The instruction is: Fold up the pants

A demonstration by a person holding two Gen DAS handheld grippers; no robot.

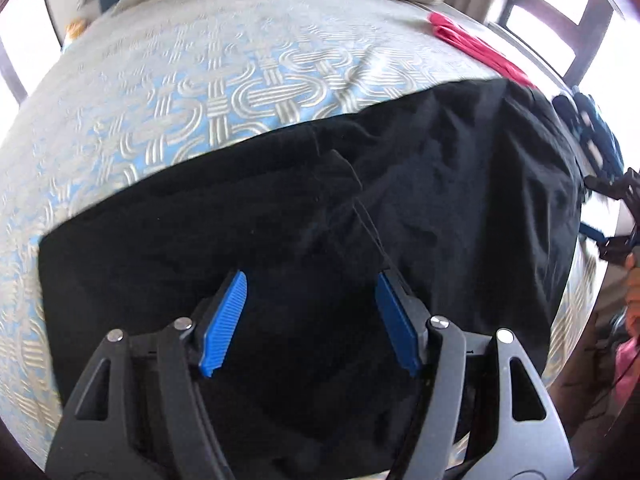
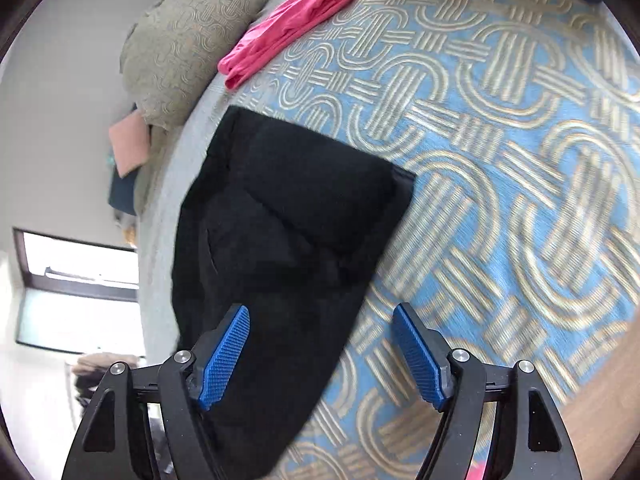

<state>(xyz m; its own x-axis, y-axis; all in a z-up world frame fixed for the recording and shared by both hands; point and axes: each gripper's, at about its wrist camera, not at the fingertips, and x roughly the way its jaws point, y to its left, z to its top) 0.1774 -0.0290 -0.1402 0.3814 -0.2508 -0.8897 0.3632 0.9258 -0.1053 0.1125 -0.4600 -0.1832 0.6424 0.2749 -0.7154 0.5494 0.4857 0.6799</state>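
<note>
While the black pants [image 1: 304, 216] lie spread flat on the blue-and-beige patterned bedspread [image 1: 168, 92], both grippers hang above them with jaws parted and nothing between the blue pads [image 2: 224, 356]. The left gripper [image 1: 310, 320] is over the dark cloth itself — the right gripper [image 2: 320, 356] straddles the pants' edge, near a folded pink garment [image 2: 292, 16] and a beige pillow [image 2: 192, 40].
</note>
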